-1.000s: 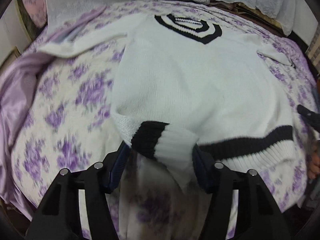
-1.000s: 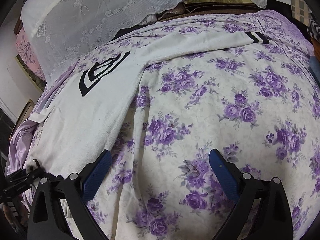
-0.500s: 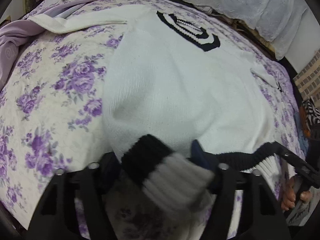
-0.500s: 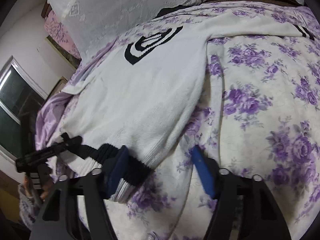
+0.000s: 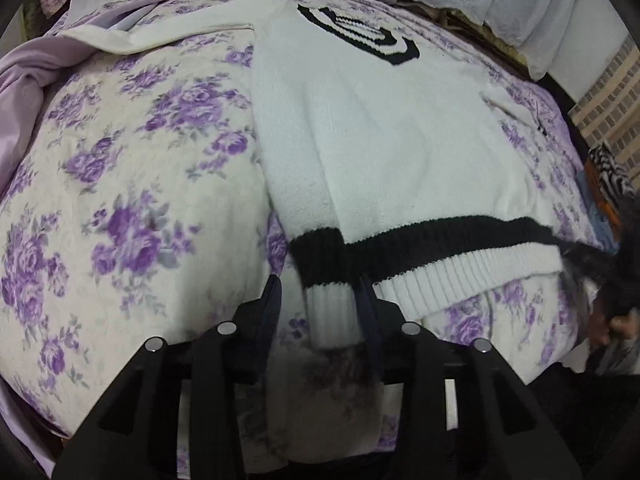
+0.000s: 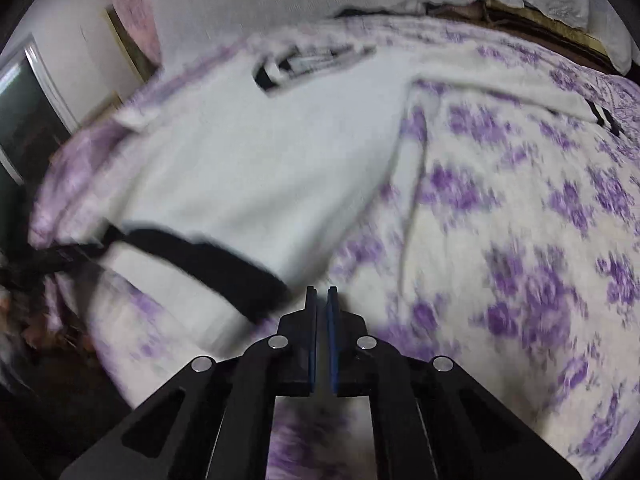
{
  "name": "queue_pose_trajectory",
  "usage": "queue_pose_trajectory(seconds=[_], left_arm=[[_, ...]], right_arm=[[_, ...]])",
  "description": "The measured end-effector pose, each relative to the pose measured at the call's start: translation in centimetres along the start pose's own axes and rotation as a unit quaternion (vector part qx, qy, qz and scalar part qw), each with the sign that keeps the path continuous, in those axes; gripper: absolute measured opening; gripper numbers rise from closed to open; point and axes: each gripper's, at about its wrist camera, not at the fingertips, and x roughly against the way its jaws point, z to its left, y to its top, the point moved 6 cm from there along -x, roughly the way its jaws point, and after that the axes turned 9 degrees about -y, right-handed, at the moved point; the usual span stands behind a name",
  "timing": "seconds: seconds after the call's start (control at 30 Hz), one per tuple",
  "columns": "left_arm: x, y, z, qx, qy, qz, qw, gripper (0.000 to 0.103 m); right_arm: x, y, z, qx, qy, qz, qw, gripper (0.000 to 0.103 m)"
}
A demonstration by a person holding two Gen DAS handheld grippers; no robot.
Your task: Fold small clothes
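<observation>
Left fingers [image 5: 318, 294] closing around sweater [image 5: 384, 132] cuff; right fingers [image 6: 321, 294] clenched beside its hem.

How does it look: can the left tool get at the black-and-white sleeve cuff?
Probably yes. The sleeve cuff lies uncovered between the jaws of the left tool, which are closing, with a gap on one side.

Place: a home bedroom
Bed: cream bedspread [image 5: 132, 184] with purple roses covers it
Head end: white lace-covered pillows [image 5: 532, 8]
Side: lilac satin cloth [image 5: 24, 80] bunched at the edge
Walls: white, with a dark window [image 6: 24, 128]
</observation>
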Motion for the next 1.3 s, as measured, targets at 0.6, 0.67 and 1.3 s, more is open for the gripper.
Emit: queue_pose_trajectory(seconds=[0.6,0.67,1.3], left_arm=[[-3.7,3.6,-3.1,-0.031,0.042,-0.025,0.9983,0.096],[-2.5,4.6,-3.7,-0.030,0.044,-0.051,0.9973,0.096],[-9.1,20.3,-12.3,-0.052,0.083,-0.095,0.9907,0.098]], right_arm=[[-0.6,1.8,4.1,-0.001,0.148,-0.037,0.988,0.087],[-0.4,1.7,4.5,0.010,0.189,-0.036,0.981,0.100],[-2.0,14.5,-18.4,-0.164,-0.170,-0.121,0.964,0.099]])
